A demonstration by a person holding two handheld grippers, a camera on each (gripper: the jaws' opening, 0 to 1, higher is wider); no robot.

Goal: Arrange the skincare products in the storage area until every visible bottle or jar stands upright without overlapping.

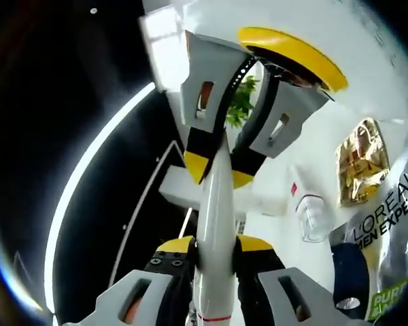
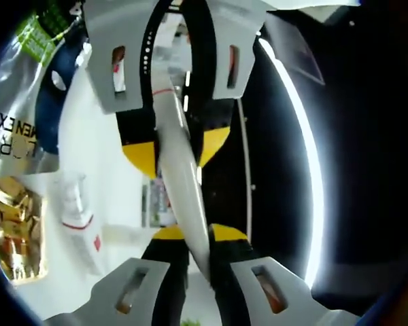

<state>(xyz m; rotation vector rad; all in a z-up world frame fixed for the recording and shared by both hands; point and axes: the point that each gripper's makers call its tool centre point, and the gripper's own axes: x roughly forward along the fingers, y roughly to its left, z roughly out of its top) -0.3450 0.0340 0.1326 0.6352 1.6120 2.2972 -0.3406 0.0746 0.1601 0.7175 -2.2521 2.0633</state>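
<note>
Both grippers hold one slim white plastic tube (image 1: 214, 224) between them, each clamping an opposite end. In the left gripper view, the left gripper (image 1: 216, 246) rises from the bottom with its yellow-tipped jaws closed tightly on the tube's wider lower part, where a thin red line circles it; the right gripper (image 1: 217, 170) comes down from the top, its jaws pinched on the tube's narrow flattened end. In the right gripper view the same tube (image 2: 180, 170) runs diagonally; the right gripper (image 2: 202, 234) nips its thin end near the bottom, and the left gripper (image 2: 175, 153) hangs from the top, shut on the thicker end. Beside the tube, on a white surface (image 1: 279, 231), lie a silver L'Oreal Men Expert pouch with a dark blue patch and a green label (image 1: 387, 224), a crinkled gold foil packet (image 1: 362, 161) and a small clear bottle with a red line and a red mark (image 1: 311, 210), near one another. A small green plant (image 1: 241, 102) shows between the upper jaws. Beyond the surface the background is dark, crossed by a bright curved light strip (image 1: 88, 183).
</note>
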